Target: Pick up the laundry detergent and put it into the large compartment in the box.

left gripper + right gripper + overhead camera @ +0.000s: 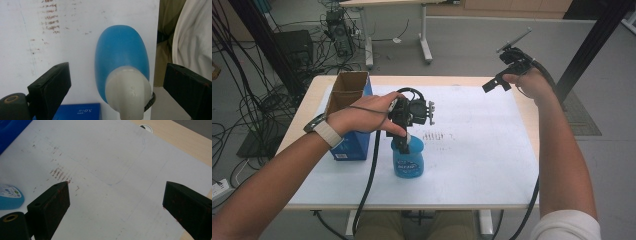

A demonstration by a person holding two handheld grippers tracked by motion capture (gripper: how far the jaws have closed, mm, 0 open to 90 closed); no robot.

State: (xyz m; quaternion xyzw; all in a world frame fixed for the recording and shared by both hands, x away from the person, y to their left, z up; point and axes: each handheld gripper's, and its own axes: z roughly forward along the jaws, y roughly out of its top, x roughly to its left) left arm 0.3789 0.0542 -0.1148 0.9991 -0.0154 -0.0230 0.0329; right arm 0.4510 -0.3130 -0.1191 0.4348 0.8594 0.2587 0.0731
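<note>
A blue bottle [408,162] with a white cap stands upright on the white mat, near the table's front middle. My left gripper [404,142] hangs straight over it, pointing down. In the left gripper view the bottle [122,50] and its cap [128,90] sit between the two jaws, which stand wide apart and touch neither side; that gripper [117,72] is open. My right gripper [494,85] is held up over the mat's far right corner, well away from the bottle. It is open [116,191] with nothing between its jaws, and the bottle [10,196] shows at the left edge.
An open blue box [349,115] with a brown inside stands at the left, just beside my left hand. The white mat [477,150] carries rust-coloured smudges [437,136] right of the bottle. Desk legs and cables lie on the floor behind.
</note>
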